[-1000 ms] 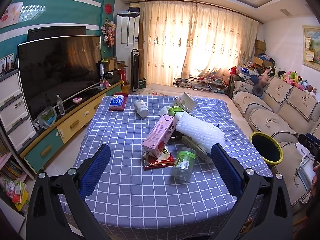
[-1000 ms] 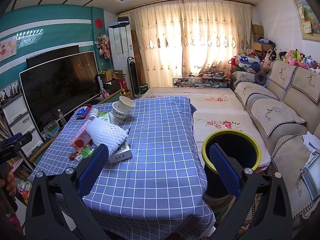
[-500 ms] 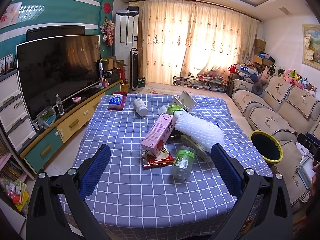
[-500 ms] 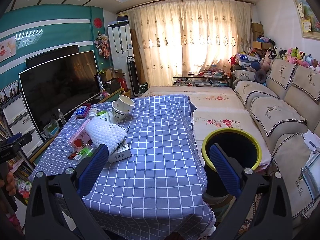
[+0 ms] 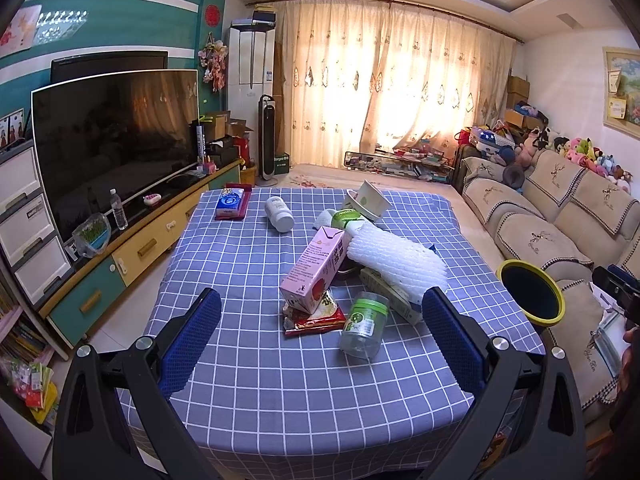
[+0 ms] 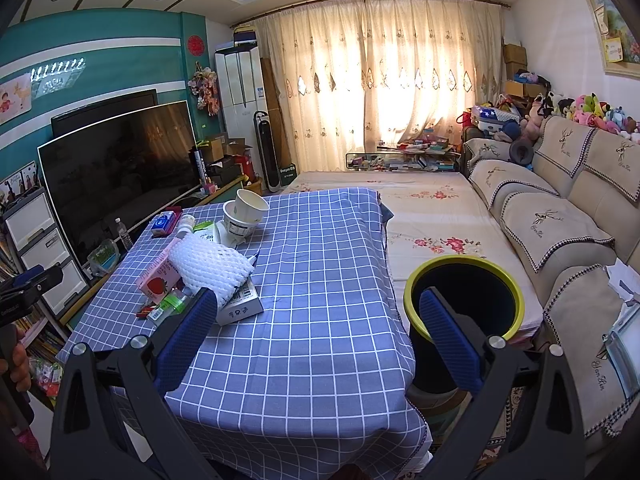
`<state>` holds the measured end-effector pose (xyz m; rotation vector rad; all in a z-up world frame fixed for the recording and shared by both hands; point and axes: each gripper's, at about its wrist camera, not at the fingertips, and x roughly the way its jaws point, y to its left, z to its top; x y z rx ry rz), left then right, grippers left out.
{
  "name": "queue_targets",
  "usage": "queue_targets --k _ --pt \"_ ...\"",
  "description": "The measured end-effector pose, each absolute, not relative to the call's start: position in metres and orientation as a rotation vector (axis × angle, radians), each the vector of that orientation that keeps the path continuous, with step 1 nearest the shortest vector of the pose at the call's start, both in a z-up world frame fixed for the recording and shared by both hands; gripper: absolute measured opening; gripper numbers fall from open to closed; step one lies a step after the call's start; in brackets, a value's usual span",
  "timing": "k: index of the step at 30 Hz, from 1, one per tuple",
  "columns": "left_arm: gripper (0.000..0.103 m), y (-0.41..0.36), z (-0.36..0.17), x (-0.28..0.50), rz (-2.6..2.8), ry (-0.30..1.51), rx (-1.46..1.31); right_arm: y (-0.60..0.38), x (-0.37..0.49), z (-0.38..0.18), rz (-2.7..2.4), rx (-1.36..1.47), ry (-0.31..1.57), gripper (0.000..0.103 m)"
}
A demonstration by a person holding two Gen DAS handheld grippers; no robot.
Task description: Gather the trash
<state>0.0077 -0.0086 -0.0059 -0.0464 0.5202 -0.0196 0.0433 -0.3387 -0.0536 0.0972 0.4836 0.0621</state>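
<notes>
- Trash lies clustered mid-surface on the blue-and-white checked tablecloth (image 5: pixel 256 364): a pink rectangular drink carton (image 5: pixel 316 270) leans tilted on a red foil snack wrapper (image 5: pixel 316 320).
- A clear plastic jar with a green lid (image 5: pixel 364 324) lies on its side just beside the wrapper.
- A white foam net sleeve (image 5: pixel 396 260) rests across a flat white cardboard box (image 6: pixel 240 304); stacked white paper cups (image 5: pixel 366 202) tip over behind it.
- The black round bin with a yellow-green rim (image 6: pixel 464 300) stands on the floor beside the surface's right edge.
- The left gripper (image 5: pixel 320 344) hovers before the pile, fingers spread wide and empty.
- The right gripper (image 6: pixel 316 340) points at the near corner of the surface, fingers wide apart, holding nothing.
</notes>
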Motion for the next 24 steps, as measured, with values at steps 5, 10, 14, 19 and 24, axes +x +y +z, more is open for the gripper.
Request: queue_targets --k 5,10,14,19,24 --pt "0.099 -0.0085 -0.0044 0.0077 -0.02 0.521 -0.044 -0.3403 0.0431 -0.0546 0.064 0.101 0.485 0.096" --pt "0.099 -0.0087 -0.0045 0.0077 -0.021 0.521 -0.043 -0.3389 0.0445 -0.0562 0.065 0.1 0.487 0.096" --pt "0.099 -0.0088 -0.0046 0.0078 -0.023 0.523 -0.042 -0.3388 0.0441 -0.0567 0.067 0.102 0.489 0.096" --pt "0.099 -0.009 -0.0047 0.0078 -0.022 0.523 -0.042 -0.3381 0.0447 -0.0571 0.067 0.102 0.49 0.096" --pt "0.099 -0.0096 -0.0052 0.008 -0.023 0.525 -0.041 -0.3381 0.0459 -0.0579 0.065 0.104 0.495 0.096"
